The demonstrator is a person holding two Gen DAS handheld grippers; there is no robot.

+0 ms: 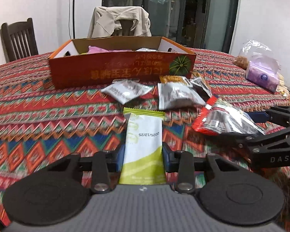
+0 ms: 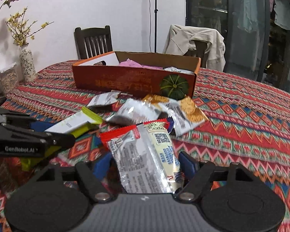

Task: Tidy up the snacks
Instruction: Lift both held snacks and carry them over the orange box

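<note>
Clearly, the main risk I see is on my right side: the right gripper has its blue pads at the two sides of a crinkly silver and cream snack packet with a red sealed end, but I cannot tell if the pads really press it. If I lift now, I judge the smooth foil could slip out and fall back onto the loose heap of silver and orange packets lying just in front of the open orange cardboard box with a green pumpkin picture.

On the left side, the left gripper is closed on a flat white and lime-green sachet with a printed date. Its pads pinch the lower half, and the crimped top end points toward the box. The grip is low on a long packet, so I think the free end may droop and catch the near wall of the box.

Both grippers are close together in front of the box, near its pumpkin end, so their arms could bump. The box already has a pink packet inside, toward its middle.
</note>
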